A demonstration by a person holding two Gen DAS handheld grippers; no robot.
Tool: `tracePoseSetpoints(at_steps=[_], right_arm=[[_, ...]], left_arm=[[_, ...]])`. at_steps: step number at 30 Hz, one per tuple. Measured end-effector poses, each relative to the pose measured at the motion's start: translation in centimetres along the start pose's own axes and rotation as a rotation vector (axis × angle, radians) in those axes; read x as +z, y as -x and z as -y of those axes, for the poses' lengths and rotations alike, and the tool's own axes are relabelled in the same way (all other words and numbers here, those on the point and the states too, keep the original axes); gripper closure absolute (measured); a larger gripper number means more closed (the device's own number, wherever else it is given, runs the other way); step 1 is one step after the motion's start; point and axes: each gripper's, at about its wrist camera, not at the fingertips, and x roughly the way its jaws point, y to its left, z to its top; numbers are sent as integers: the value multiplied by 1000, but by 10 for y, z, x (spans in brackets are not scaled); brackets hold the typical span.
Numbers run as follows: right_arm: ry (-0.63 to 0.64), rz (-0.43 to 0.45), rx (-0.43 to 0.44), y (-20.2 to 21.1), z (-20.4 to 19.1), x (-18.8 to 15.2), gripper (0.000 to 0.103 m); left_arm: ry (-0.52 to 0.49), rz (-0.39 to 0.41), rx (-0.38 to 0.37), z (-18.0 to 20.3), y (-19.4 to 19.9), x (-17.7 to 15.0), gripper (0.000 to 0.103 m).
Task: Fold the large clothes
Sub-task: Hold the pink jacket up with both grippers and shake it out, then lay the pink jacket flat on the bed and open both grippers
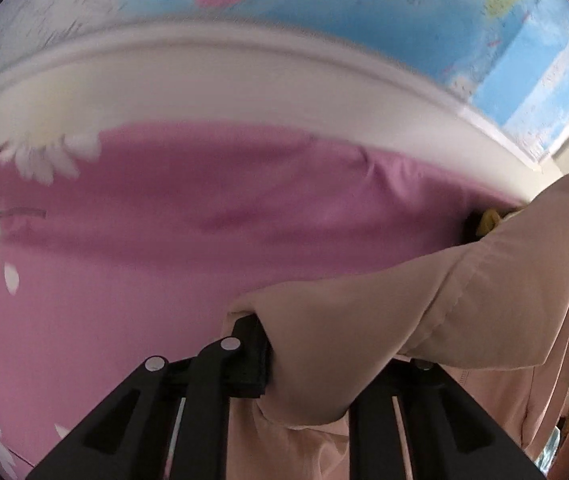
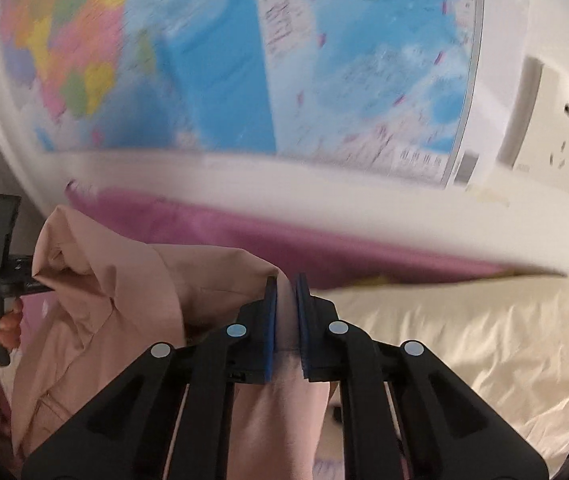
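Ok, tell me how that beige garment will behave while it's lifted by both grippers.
The beige garment probably hangs floppy: it sags and creases between the left gripper and right gripper. It looks thin and light. The pinched folds seem secure, though smooth fabric may slip.

You are getting soft, even daylight; motion blur is smearing the wall map (image 2: pixel 324 60) and pink sheet (image 1: pixel 164 220), and fisheye curvature is darkening every corner.
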Motion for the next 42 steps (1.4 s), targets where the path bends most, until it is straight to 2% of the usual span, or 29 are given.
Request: tracePoseSetpoints(at_steps=[2, 5, 6, 7, 8, 9, 10, 13, 14, 16, 17, 19, 20, 23, 26, 28, 29, 30, 32, 34, 36, 40, 42], right_arm=[[-27, -2, -21, -13, 5, 5, 93], [-49, -42, -33, -40, 6, 1, 90], [-55, -53, -28, -45, 6, -1, 85], [-72, -67, -38, -51, 6, -4, 71], [-76, -64, -52, -51, 6, -5, 62], [-75, -53, -60, -50, 7, -7, 44], [-77, -38, -67, -46, 8, -9, 37], [-95, 2, -29, -24, 13, -14, 39], [-90, 15, -13, -14, 13, -20, 39], [-63, 29, 7, 2, 5, -27, 37], [-43, 36, 14, 12, 3, -34, 37], [-5, 41, 34, 31, 3, -46, 35], [19, 35, 51, 38, -2, -57, 35], [66, -2, 121, 42, -27, -84, 33], [129, -46, 184, 40, -59, -107, 27], [165, -79, 219, 38, -78, -127, 25], [171, -96, 240, 36, -86, -134, 25], [173, -106, 251, 35, -88, -139, 25], [164, -116, 267, 36, -89, -147, 25], [142, -116, 257, 36, -87, -155, 25], [100, -116, 264, 41, -75, -160, 25], [22, -92, 232, 58, -41, -165, 25], [-21, -66, 212, 70, -23, -170, 25]], left_arm=[[4, -18, 20, 2, -11, 8, 87], [9, -75, 63, -1, -36, 7, 80], [5, -82, 79, -2, -42, 5, 70], [-1, -75, 98, -4, -43, 0, 55], [-6, -61, 107, -7, -41, -3, 48], [-14, -33, 100, -10, -34, -7, 40], [-17, -16, 79, -12, -27, -10, 38], [-31, 40, 4, -17, 4, -29, 38], [-64, 67, -4, -15, 18, -40, 37], [-116, 102, -10, -10, 39, -58, 26], [-133, 126, -14, -9, 51, -70, 24], [-155, 152, -18, -10, 69, -89, 24], [-162, 158, -47, -9, 78, -101, 24], [-208, 135, -69, 4, 93, -138, 24], [-270, 100, -92, 23, 90, -176, 22], [-316, 79, -51, 29, 79, -199, 20], [-334, 66, -5, 31, 73, -209, 20], [-339, 43, 36, 31, 65, -215, 23], [-316, 20, 77, 19, 57, -218, 46], [-254, 0, 99, -5, 52, -204, 100], [-153, 23, 86, -33, 59, -186, 98], [61, 113, 138, -106, 90, -144, 98], [129, 119, 217, -133, 92, -130, 96]])
